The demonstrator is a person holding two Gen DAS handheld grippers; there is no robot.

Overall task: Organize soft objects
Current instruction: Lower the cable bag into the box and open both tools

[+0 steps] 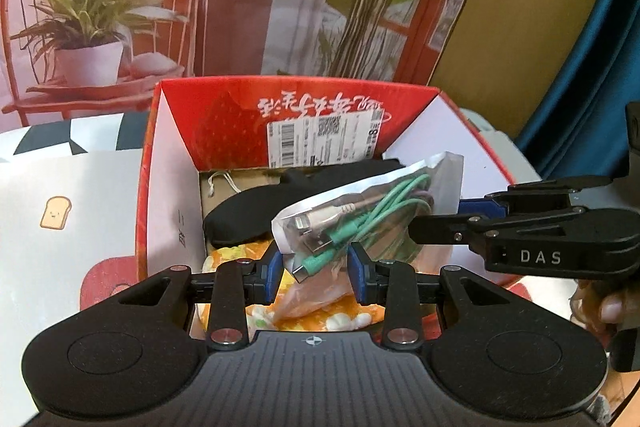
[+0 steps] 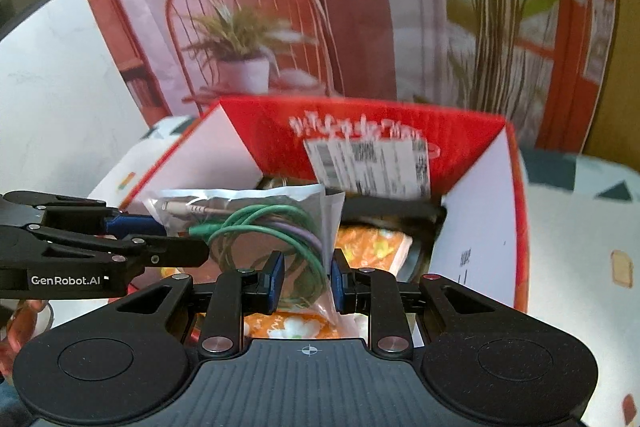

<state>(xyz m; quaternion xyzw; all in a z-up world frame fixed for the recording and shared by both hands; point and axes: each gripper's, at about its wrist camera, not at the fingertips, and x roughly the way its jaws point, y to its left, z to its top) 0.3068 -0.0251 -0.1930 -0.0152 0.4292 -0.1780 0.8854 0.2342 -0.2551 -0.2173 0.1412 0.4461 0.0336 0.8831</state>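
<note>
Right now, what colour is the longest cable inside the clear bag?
Green cable, clearest in the right wrist view.

"DAS", "GenRobot.AI" on hand-held grippers [image 1: 538, 257] [image 2: 66, 281]

The shipping label [image 2: 370, 167] on the red box [image 2: 516, 227] is blurred in the right wrist view; its print cannot be read. The cable bag [image 1: 360, 211] hides most of the black cloth [image 1: 248, 207] and part of the orange flowered fabric [image 1: 236, 255].
</note>
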